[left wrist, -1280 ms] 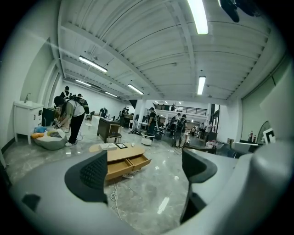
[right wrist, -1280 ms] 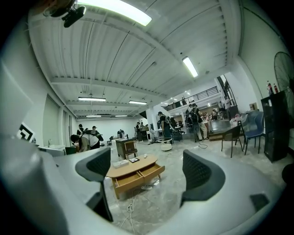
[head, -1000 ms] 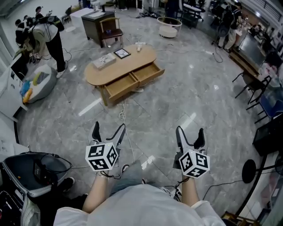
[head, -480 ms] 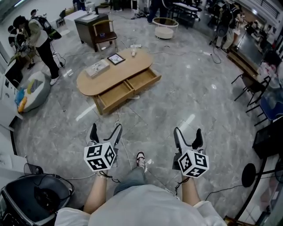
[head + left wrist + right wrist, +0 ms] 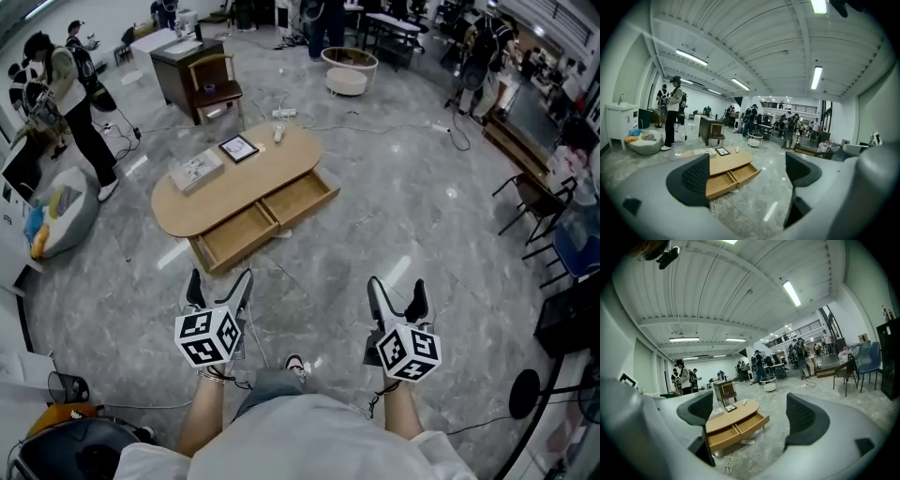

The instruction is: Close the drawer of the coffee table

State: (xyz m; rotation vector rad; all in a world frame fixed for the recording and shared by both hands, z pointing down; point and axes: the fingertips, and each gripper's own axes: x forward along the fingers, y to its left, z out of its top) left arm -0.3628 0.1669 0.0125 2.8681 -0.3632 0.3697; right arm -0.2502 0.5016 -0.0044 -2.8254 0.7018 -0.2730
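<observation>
We record the oval light-wood counter [image 5: 225,187] standing on the grey marble floor [image 5: 403,216], up and left of centre in the head view and well ahead of both tools. Its two drawers face us, and both are pulled out. The left-hand wooden drawer [image 5: 234,236] lies ahead of the left hand-held gripper [image 5: 220,279] and apart from it. The right-hand wooden drawer [image 5: 298,199] lies ahead and to the left of the right hand-held gripper [image 5: 397,286], well apart.

The left hand-held gripper [image 5: 747,173] is released. Its dark pads stand wide apart, with only the distant counter and floor seen between them. The right hand-held gripper [image 5: 752,413] is likewise released, its jaws wide, framing the counter and the open drawers from a distance.

Both bare forearms, left [image 5: 208,412] and right [image 5: 398,417], reach forward side by side from the trunk. The tools point ahead and slightly downward, their marker cubes uppermost.

Each drawer shows a bare wooden bottom. The counter top carries a black-framed picture [image 5: 237,147], a flat white book [image 5: 195,171] and a small white object [image 5: 278,134] whose kind we cannot tell. A dark wooden cabinet [image 5: 183,58] stands beyond the counter.
</observation>
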